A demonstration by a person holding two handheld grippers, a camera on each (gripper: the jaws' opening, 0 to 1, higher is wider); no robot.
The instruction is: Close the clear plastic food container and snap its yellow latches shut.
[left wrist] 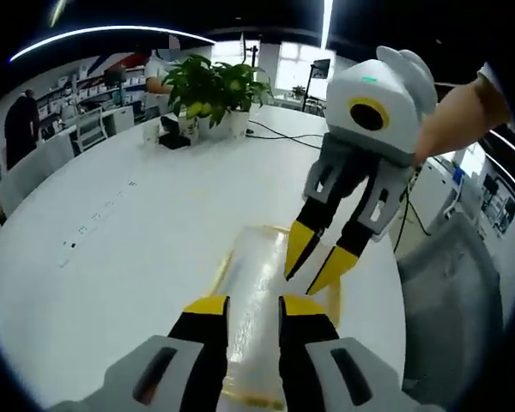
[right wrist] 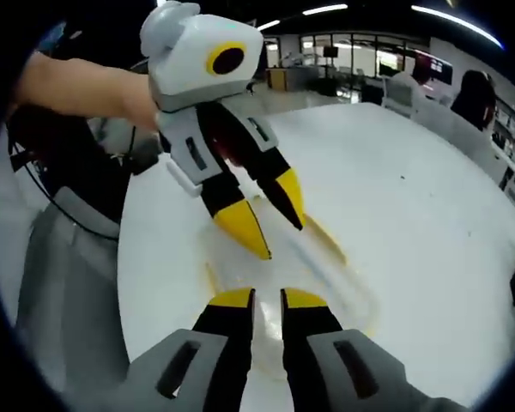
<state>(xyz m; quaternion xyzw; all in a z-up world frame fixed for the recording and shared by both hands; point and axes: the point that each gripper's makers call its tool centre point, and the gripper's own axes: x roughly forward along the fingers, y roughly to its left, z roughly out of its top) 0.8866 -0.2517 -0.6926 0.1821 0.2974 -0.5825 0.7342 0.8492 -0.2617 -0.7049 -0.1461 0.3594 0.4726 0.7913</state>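
While lying near the tabletop (left wrist: 112, 257) edge closest to the person, sitting under both tools: clear container (left wrist: 262, 292) with yellow latches (left wrist: 334, 300) (lid state hard to tell). Hovering over its near end, left hand-held gripper (left wrist: 253, 307), jaws slightly parted, grasping nothing. Reaching down at it, right hand-held gripper (left wrist: 313, 273), likewise narrowly released. Standing at the far edge, potted plant (left wrist: 213, 90).

Honestly can't read a single thing in either view, no legible text, brand, number or sign anywhere. The shelves (left wrist: 86, 86) in the back of the left gripper view have stuff on them that might carry labels, but it's way too small and blurry to make out.
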